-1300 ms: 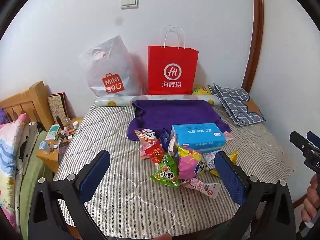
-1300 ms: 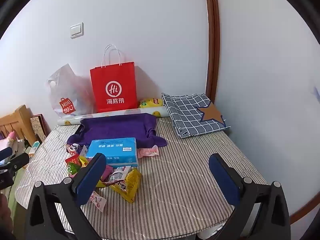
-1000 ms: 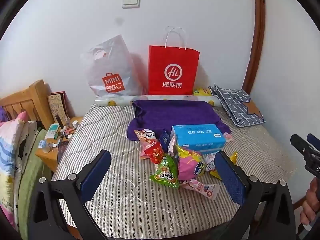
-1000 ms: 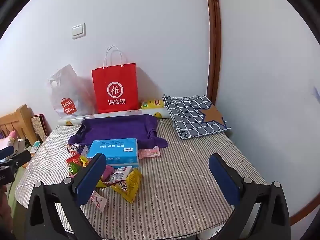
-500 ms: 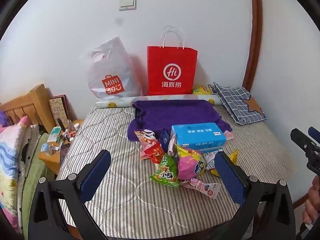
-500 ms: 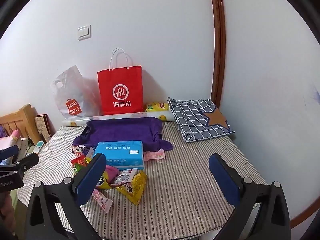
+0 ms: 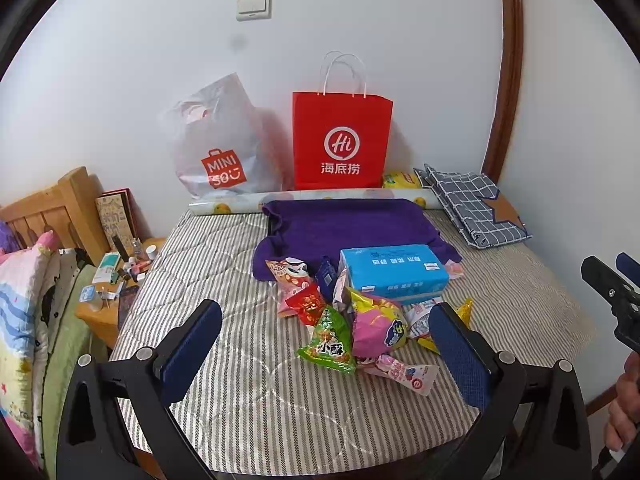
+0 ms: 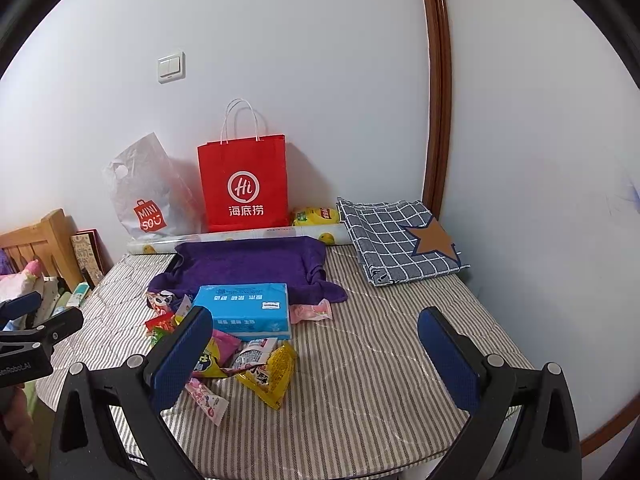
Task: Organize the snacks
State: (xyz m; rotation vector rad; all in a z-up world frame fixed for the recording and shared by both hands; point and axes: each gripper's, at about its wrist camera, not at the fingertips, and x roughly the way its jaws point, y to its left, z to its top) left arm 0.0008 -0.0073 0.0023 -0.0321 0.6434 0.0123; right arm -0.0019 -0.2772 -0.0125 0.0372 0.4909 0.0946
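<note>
**Snack pile on striped mattress, both grippers clear of it**

- Left gripper [image 7: 324, 350]: jaws spread wide, holding nothing, hovering at the near edge of the mattress [image 7: 224, 264], pointed at the snacks.
- Right gripper [image 8: 314, 350]: jaws likewise spread wide and empty, to the right of the pile.
- Snack pile [image 7: 352, 320]: loose packets heaped mid-mattress, touching the front of the blue tissue box [image 7: 394, 270]. Includes a green packet [image 7: 328, 342], a pink packet [image 7: 378, 330], a red packet [image 7: 306, 304] and a yellow packet [image 8: 268, 372].
- Purple towel [image 7: 348, 224]: spread flat behind the box.
- Red paper bag [image 7: 342, 140]: upright against the wall, beside a white plastic bag [image 7: 216, 144].
- Checked cloth [image 8: 400, 240]: folded, far right corner.
</note>
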